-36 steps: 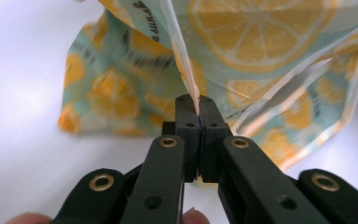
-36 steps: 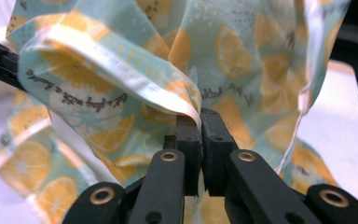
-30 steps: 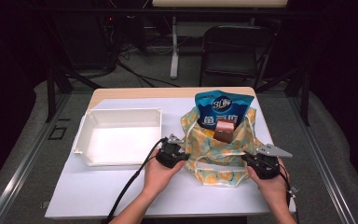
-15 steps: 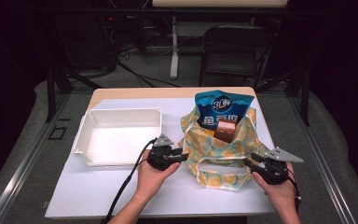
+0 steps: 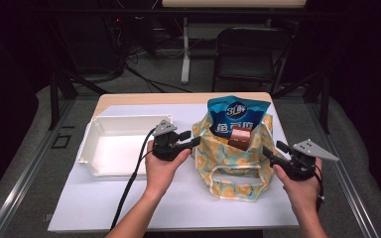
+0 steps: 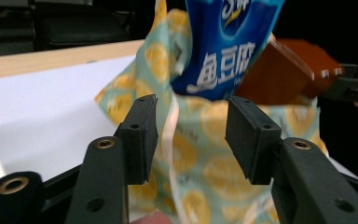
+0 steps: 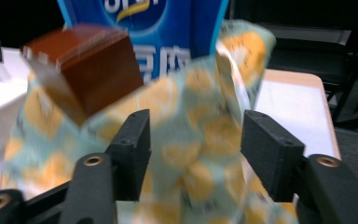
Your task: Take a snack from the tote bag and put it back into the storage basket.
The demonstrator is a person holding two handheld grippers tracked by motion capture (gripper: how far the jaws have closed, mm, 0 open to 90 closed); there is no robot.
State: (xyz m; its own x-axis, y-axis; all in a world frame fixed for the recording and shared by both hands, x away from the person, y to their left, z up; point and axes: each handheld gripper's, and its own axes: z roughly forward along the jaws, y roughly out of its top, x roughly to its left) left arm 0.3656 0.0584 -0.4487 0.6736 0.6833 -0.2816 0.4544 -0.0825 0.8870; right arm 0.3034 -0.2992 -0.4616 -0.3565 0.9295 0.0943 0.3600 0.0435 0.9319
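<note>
Fingers (image 6: 140,135) apart, flanking lemon-print bag (image 5: 235,163)

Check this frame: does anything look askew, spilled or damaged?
Nothing spilled or damaged. The brown box sits tilted beside the blue snack pouch in the yellow-patterned fabric bag, whose rim sags unevenly. The white plastic tray lies square.

Between our left gripper's (image 6: 191,135) matt black plastic jaws we see the bag (image 6: 200,154), soft lemon-printed cloth with a slight sheen. Beyond them stand a glossy blue foil packet (image 6: 223,42) and a smooth brown carton (image 6: 279,70).
</note>
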